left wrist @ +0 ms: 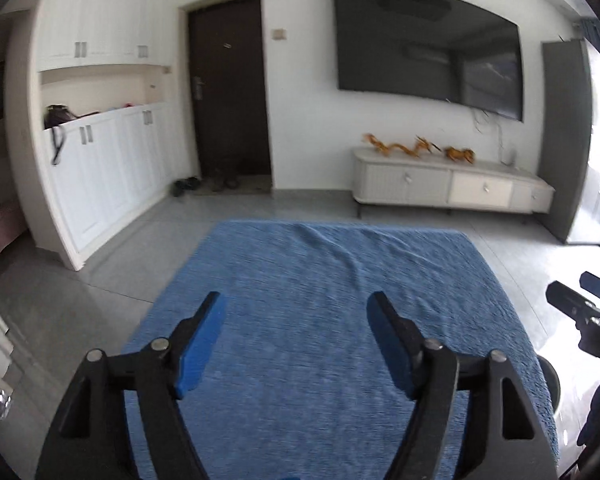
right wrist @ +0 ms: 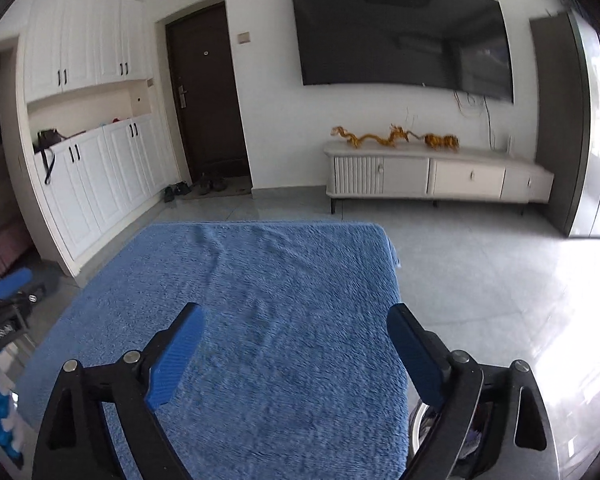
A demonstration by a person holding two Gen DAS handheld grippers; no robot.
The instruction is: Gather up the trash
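Note:
My left gripper (left wrist: 296, 300) hangs open over a table covered with a blue cloth (left wrist: 320, 264), and nothing is between its blue pads. My right gripper (right wrist: 296, 312) is open too, above the same blue cloth (right wrist: 260, 272) near its right edge, with its jaws wide and empty. A round container with a shiny rim (right wrist: 418, 420) stands on the floor just right of the table, under the right finger; dark contents show inside. In the left wrist view the right gripper's black body (left wrist: 580, 308) is at the right edge.
Grey tiled floor (right wrist: 480, 272) surrounds the table. A low TV cabinet (right wrist: 440, 176) with golden dragon figures stands under a wall-mounted TV (right wrist: 400, 36). White cupboards (left wrist: 100, 184) and a dark door (left wrist: 228, 88) are at the left, with shoes by the door.

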